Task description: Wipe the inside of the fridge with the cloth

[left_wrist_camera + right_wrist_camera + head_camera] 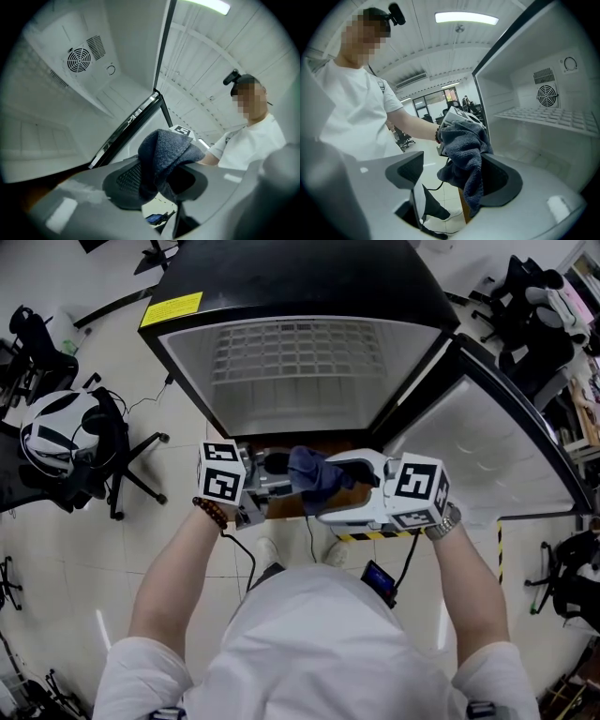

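A dark blue cloth [314,474] hangs bunched between my two grippers in front of the open fridge [309,371]. In the left gripper view the cloth [164,150] sits between the pads of my left gripper [157,187], which pinch it. My right gripper [454,176] stands wide open; the cloth [464,145] drapes down against its right-hand pad only. There the left gripper [457,117] shows behind, holding the cloth's top. The fridge's white interior has a wire shelf [553,117] and a round fan grille [546,95].
The fridge door [478,446] stands swung open to the right. Office chairs [103,446] and a white helmet-like object [52,432] stand at left, more chairs [530,306] at the back right. Yellow-black tape [375,535] marks the floor by my feet.
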The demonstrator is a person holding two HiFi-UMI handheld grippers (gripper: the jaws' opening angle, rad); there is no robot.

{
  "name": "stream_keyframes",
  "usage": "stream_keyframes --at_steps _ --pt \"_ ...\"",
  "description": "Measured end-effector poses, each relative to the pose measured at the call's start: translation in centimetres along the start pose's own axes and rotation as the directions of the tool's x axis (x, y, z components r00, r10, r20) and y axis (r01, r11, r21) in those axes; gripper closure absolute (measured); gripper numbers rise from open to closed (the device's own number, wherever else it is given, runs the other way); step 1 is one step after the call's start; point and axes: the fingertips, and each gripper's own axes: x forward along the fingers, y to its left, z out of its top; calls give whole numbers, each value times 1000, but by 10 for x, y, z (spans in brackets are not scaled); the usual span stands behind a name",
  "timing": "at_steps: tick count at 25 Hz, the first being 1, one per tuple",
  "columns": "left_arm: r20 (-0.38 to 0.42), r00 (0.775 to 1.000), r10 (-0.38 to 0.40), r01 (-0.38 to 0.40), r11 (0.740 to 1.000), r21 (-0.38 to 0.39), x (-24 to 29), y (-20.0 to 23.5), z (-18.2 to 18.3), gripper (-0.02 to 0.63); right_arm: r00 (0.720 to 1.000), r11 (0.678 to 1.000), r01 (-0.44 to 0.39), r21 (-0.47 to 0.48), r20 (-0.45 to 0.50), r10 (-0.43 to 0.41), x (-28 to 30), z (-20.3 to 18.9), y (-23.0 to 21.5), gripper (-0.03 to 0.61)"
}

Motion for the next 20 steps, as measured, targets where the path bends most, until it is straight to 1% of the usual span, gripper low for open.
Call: stream_keyframes --at_steps 2,5,7,9,12,14,17,20 --pt "4 999 41 -41 999 35 1 6 1 477 999 999 43 12 18 -43 -2 -1 -8 202" --pt "19 992 126 -127 987 101 3 18 5 489 987 989 148 31 63 -149 -9 0 -27 204" --pt "28 979 201 -203 967 155 4 29 7 492 967 970 238 41 84 -240 -14 -2 -41 204" --pt "38 958 283 -285 935 212 5 41 10 494 937 942 333 47 93 -336 -22 -7 -55 204" --pt "67 913 402 -403 868 289 7 60 17 495 876 883 465 65 109 -470 -39 -13 -75 204" --pt "100 879 467 -473 822 318 9 74 23 497 833 841 534 80 116 -540 -51 -19 -85 204" --pt "153 820 551 -569 758 320 12 97 33 500 786 795 599 97 121 -607 -62 -25 -94 215" --pt "195 750 632 -660 692 293 14 123 42 500 753 764 634 119 130 -645 -70 -30 -97 264"
